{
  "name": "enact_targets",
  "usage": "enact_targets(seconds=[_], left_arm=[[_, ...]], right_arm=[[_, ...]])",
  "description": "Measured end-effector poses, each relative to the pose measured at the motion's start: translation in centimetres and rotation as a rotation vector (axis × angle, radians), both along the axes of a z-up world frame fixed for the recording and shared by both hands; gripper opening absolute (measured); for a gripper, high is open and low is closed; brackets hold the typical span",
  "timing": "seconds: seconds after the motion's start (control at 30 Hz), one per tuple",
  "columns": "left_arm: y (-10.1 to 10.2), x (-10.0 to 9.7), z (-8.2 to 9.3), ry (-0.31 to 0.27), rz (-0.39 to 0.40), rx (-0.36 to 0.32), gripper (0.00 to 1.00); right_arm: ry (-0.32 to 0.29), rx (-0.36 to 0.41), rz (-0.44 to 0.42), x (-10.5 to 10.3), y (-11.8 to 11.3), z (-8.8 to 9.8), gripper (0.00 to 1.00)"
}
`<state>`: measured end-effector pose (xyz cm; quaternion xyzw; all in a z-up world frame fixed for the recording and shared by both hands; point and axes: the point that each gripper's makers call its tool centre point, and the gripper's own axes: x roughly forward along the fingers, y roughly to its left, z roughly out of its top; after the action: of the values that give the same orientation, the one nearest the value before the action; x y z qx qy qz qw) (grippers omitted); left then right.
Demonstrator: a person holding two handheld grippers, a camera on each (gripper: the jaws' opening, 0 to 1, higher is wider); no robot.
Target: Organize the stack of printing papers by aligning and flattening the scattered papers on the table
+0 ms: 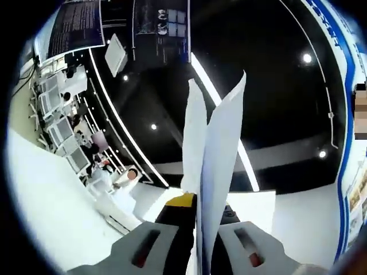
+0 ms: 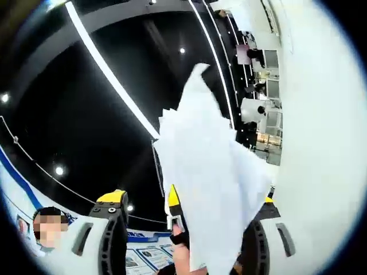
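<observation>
A bundle of white printing papers (image 1: 213, 154) stands edge-on between my left gripper's (image 1: 198, 209) grey jaws, fanning apart at the top; that gripper is shut on it, and a yellow-tipped black finger (image 1: 179, 207) presses its left side. In the right gripper view the same papers (image 2: 213, 183) spread as a loose, uneven sheaf held up in the air. My right gripper (image 2: 190, 199) is open, and its yellow-tipped fingers (image 2: 112, 199) stand wide apart on either side of the sheaf. Another yellow-tipped finger (image 2: 172, 200) and a hand (image 2: 182, 252) sit at the sheaf's lower left edge.
Both views point up at a dark ceiling with long light strips (image 1: 114, 114) and spot lamps (image 2: 59, 170). A white wall (image 2: 321, 143) fills one side. Desks with monitors (image 1: 60, 132) and people stand far off. Posters (image 2: 143, 258) line a blue-trimmed wall.
</observation>
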<state>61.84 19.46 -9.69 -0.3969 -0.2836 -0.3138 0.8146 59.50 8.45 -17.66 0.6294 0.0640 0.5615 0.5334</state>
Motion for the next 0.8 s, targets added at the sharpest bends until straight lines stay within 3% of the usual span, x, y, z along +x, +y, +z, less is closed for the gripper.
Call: enact_targets(seconds=[0.1,0.13,0.17,0.3,0.6,0.8], left_arm=[[0.2,0.3,-0.3,0.02,0.005,-0.012,0.06],[0.2,0.4,-0.4,0.028,0.008,-0.014,0.06],[0.1,0.5,-0.5,0.034,0.009,-0.017,0.06],[-0.2,0.7,-0.8,0.041,0.008,-0.017,0.06],[-0.7,0.9,-1.4,0.066,-0.023,-0.024,0.06],[-1.0,1.0,-1.7,0.082,-0.053,-0.023,0.06]], right_arm=[[-0.028,-0.003,-0.005,-0.2,-0.3,0.0,0.41],[-0.033,-0.009,-0.009,-0.1,-0.3,-0.2,0.25],[-0.034,-0.017,-0.009,-0.1,-0.3,-0.5,0.16],[-0.021,-0.013,0.006,-0.2,-0.1,-0.6,0.03],[-0.027,-0.055,-0.021,0.0,-1.2,-0.7,0.0],[-0.095,-0.213,-0.144,0.4,-1.7,-0.5,0.0]])
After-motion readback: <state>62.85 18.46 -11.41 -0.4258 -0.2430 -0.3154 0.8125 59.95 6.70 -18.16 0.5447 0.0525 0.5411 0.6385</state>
